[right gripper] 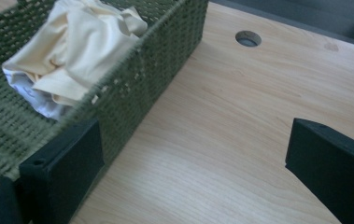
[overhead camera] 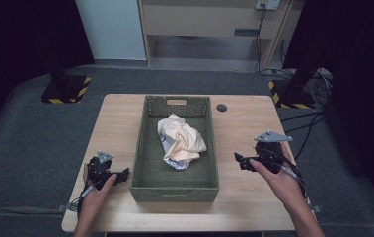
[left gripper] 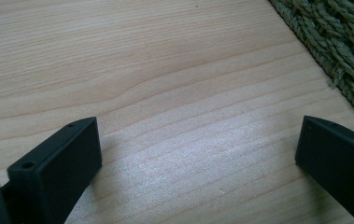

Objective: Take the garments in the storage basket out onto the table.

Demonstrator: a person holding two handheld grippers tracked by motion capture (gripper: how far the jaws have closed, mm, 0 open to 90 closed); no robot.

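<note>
My left gripper (overhead camera: 124, 174) sits low over the worktop (overhead camera: 246, 197), just beside the green woven basket (overhead camera: 174, 189) — its fingers (left gripper: 55, 168) spread wide with bare wood between them. My right gripper (overhead camera: 240, 160) hovers on the basket's other side, tilted inward, fingers (right gripper: 62, 163) wide too, holding nothing. The crumpled cream cloth (overhead camera: 180, 140) lies inside the basket, between my hands.
</note>
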